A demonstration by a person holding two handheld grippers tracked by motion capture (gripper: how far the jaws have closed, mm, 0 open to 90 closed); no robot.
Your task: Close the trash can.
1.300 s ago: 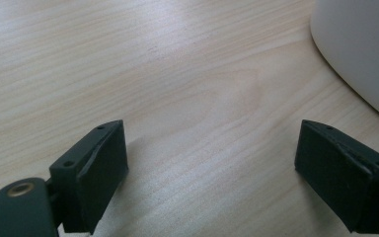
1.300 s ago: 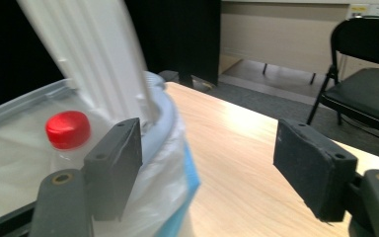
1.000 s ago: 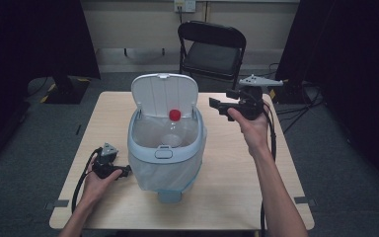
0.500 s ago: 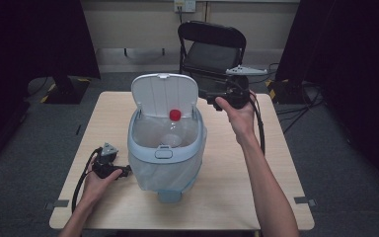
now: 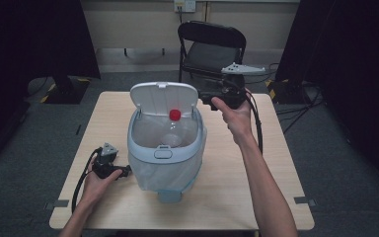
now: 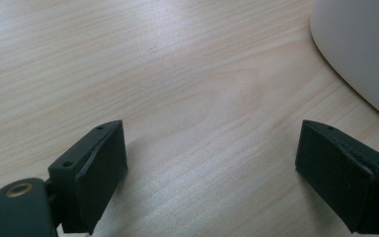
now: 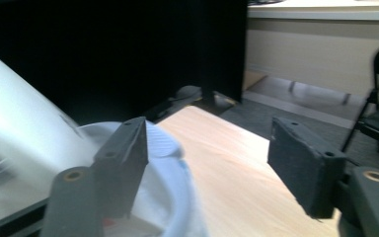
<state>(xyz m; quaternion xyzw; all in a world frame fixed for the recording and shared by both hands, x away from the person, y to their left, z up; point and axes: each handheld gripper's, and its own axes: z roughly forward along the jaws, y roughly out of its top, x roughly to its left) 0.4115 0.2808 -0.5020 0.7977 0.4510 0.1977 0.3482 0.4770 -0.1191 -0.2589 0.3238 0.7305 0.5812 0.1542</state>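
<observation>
A pale blue bin [image 5: 164,153] with a plastic liner stands mid-table, its white lid [image 5: 164,98] tilted up and open. Inside lies a clear bottle with a red cap [image 5: 174,114]. My right gripper [image 5: 203,97] hovers just right of the lid's edge, pointing left. Its jaws have just been closing a little, and they stand open [image 7: 207,148] with the bin's rim [image 7: 170,197] by the left jaw and nothing pressed between the pads. My left gripper [image 5: 123,171] rests on the table left of the bin, open [image 6: 212,158] over bare wood, the bin's wall [image 6: 365,49] beside it.
The wooden table [image 5: 256,187] has free room on the right and at the front. A black folding chair [image 5: 212,49] stands behind the table's far edge. Dark curtains hang on both sides of the room.
My right gripper has moved left and slightly up, from the table's back right to the lid's right edge. The left hand, bin and bottle have stayed put.
</observation>
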